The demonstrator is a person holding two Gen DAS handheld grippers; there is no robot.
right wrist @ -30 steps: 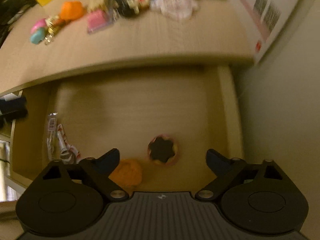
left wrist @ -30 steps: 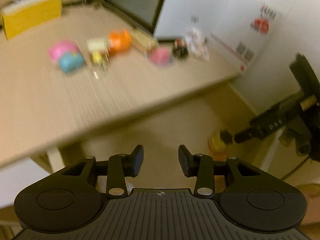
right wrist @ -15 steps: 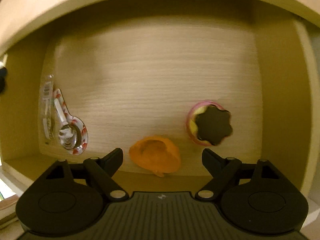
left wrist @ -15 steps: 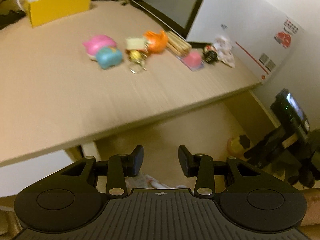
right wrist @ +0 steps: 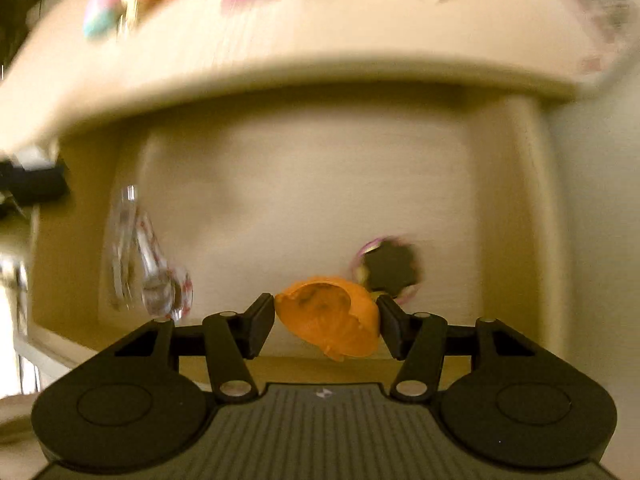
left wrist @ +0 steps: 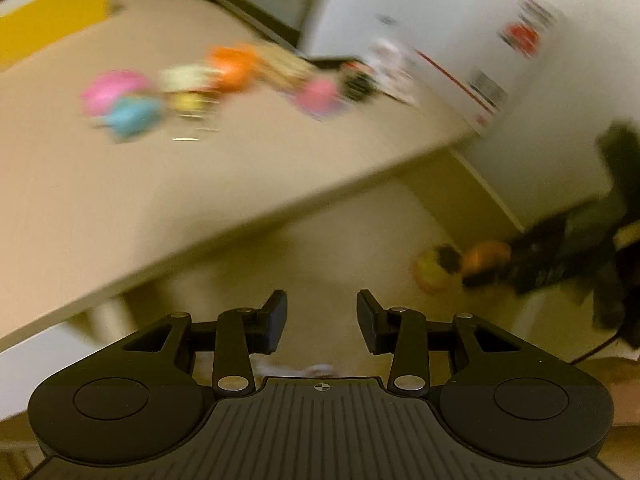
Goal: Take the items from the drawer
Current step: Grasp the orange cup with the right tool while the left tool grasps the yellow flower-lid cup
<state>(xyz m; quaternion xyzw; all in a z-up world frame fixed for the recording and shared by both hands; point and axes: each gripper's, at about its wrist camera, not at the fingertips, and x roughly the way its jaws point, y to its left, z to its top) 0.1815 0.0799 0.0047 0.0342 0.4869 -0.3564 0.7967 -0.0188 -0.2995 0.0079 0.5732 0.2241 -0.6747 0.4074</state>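
Since earlier: right gripper [right wrist: 326,320] fingers, which were standing wide above the drawer floor, are now closing around the orange item [right wrist: 330,326]; both views are now blurring.

Orange item: lying in the open drawer [right wrist: 304,184] near its front edge, sitting between the right gripper's fingers [right wrist: 260,326], which are closing on it; both pads are looking to be at its sides, though blur is making firm contact hard to confirm.

Risk, grip: the item is looking rounded and soft, with most of it sitting toward one finger, so it is likely to be squeezing out forward or twisting as the fingers are tightening.

Risk, neighbour: the pink-and-yellow item with a dark flower-shaped top [right wrist: 386,270] is lying just beside the orange one, behind the right-hand finger; that finger could be nudging or catching it.

Risk, lift: the surface [right wrist: 320,64] edge is overhanging the drawer, so a hasty lift could be knocking the item against it.

Packaged spoon [right wrist: 148,272]: resting at the drawer's left side, well apart from the grasp.

Left gripper [left wrist: 322,322]: hovering with its fingers apart and holding nothing, over the drawer's left part.

Toys on the surface [left wrist: 124,104]: lying in a blurred row, already outside the drawer.
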